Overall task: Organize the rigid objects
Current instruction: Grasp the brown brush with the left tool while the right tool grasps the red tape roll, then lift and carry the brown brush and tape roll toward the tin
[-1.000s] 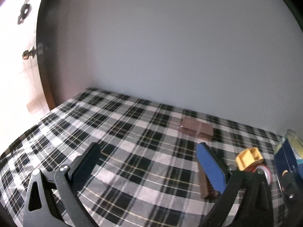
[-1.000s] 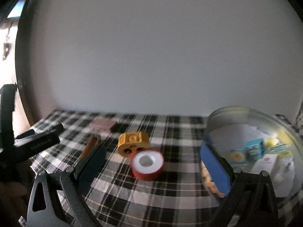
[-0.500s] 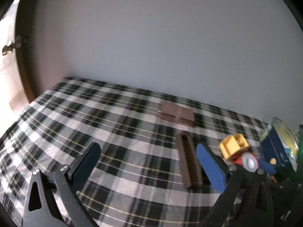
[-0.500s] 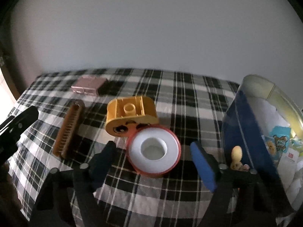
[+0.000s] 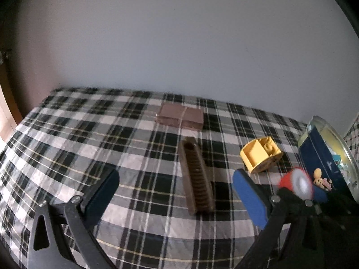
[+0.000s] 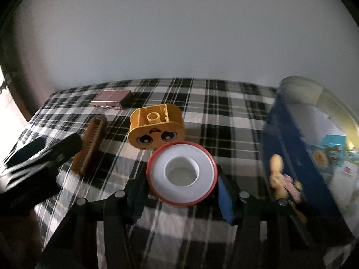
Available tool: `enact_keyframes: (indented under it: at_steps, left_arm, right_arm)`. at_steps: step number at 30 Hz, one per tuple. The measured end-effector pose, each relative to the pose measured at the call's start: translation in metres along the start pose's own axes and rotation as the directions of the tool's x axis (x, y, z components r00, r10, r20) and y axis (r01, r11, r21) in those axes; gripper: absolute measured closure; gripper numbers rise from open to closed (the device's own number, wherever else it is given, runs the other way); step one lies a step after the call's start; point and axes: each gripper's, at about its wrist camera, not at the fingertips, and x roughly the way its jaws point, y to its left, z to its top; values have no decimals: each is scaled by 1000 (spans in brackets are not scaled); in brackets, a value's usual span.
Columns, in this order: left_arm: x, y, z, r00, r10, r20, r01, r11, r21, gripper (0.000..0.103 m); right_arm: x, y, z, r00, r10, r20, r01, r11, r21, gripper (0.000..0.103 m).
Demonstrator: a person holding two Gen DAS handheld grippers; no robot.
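Note:
In the right wrist view my right gripper (image 6: pixel 180 198) is shut on a red-rimmed white tape spool (image 6: pixel 181 173), held just off the plaid cloth. The spool shows blurred in the left wrist view (image 5: pixel 296 182). A yellow toy block with a face (image 6: pixel 156 130) lies just behind it, also seen in the left wrist view (image 5: pixel 261 154). A brown comb (image 5: pixel 197 177) lies between my open left gripper's (image 5: pixel 177 192) fingers and shows in the right wrist view (image 6: pixel 90 142). A blue round tin (image 6: pixel 298 154) stands open at the right.
A pinkish-brown flat box (image 5: pixel 180 116) lies near the back wall, also in the right wrist view (image 6: pixel 112 98). The plaid-covered table (image 5: pixel 67 134) ends at the left, by a doorway. The tin (image 5: pixel 325 159) holds small packets.
My right gripper closed on the tape spool and lifted it slightly. My left gripper swung right and now frames the comb.

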Motion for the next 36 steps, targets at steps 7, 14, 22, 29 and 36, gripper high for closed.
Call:
enact_keyframes:
  at_steps: [7, 14, 22, 29, 36]
  left_arm:
    - [19, -14, -1, 995, 26, -96, -24, 1000, 16, 7]
    - [26, -16, -4, 988, 77, -137, -72, 997, 38, 26]
    - [15, -11, -7, 994, 2, -112, 1, 1000, 29, 79]
    - [9, 20, -9, 985, -164, -53, 154, 977, -150, 79]
    - [-11, 19, -8, 984, -159, 74, 167, 978, -121, 79]
  right_arm:
    - [-36, -7, -15, 993, 0, 114, 3, 1000, -24, 46]
    - [-35, -5, -15, 991, 39, 124, -38, 999, -10, 46]
    - [-39, -8, -16, 989, 50, 141, -53, 998, 16, 46]
    - [-54, -7, -16, 971, 25, 237, -28, 1000, 13, 46]
    - [-78, -7, -17, 925, 6, 379, -2, 1000, -10, 46]
